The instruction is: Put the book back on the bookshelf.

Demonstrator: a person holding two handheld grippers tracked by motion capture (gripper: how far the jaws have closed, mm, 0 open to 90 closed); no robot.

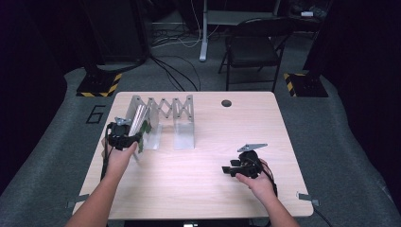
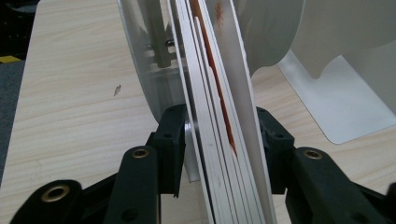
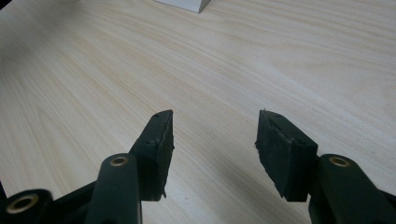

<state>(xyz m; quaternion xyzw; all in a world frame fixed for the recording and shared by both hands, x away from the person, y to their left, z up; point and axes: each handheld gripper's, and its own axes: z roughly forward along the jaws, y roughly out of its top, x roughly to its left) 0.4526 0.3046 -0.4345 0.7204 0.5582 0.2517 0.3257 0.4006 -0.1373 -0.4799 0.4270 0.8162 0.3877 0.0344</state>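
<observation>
A silver accordion rack (image 1: 172,118) stands at the table's back left. A stack of thin white booklets (image 2: 219,93) with orange-red print stands upright in its leftmost slot, beside a metal divider (image 2: 140,70); in the high view the booklets (image 1: 145,128) show a green cover. My left gripper (image 2: 219,135) straddles the stack's near edge, and a sliver of gap separates the left pad from the stack. It also appears in the high view as my left gripper (image 1: 138,138). My right gripper (image 1: 226,169) hovers low over bare wood at the front right, open and holding nothing (image 3: 215,135).
The wooden table (image 1: 198,189) has a round cable hole (image 1: 226,103) near its back edge. A folding chair (image 1: 255,47) and cables sit on the floor behind. The rack's base corner (image 3: 187,4) lies far ahead of my right gripper.
</observation>
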